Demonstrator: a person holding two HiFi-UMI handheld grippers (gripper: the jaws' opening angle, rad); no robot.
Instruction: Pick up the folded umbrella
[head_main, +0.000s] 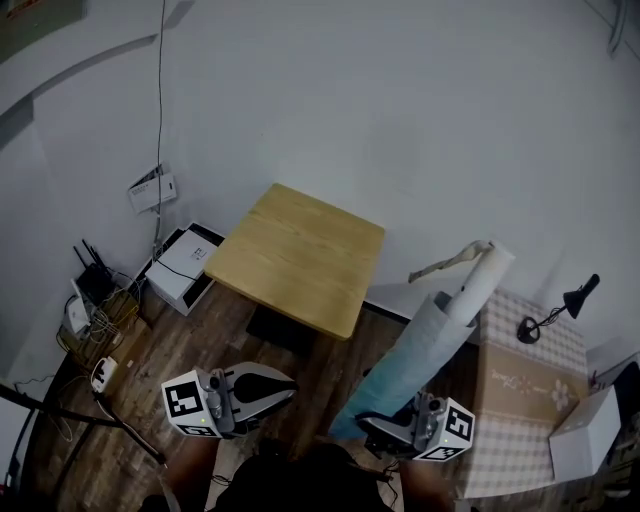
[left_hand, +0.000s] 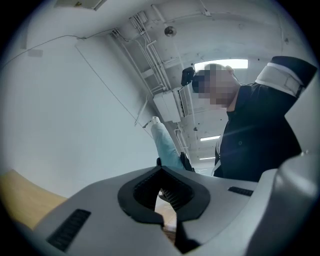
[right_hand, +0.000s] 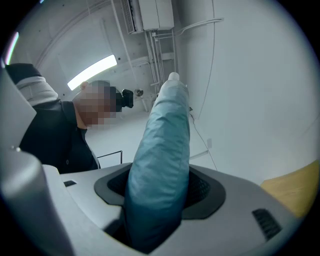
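1. The folded umbrella, teal in its sleeve, is off the table. The right gripper clamps it low on its length, and it slants up and away with the pale tip highest.
2. The pick-up looks done. The grip sits near one end, so the long free part may lever loose; squeeze firmly, move slowly and steer the tip wide of the lamp.
3. The left gripper is closed on nothing; it could steady the upper part.
4. The wooden table stands beyond, its near corner left of the umbrella.
5. Around are plank floor, white wall, a router and white box at left, and a cloth-covered table at right.
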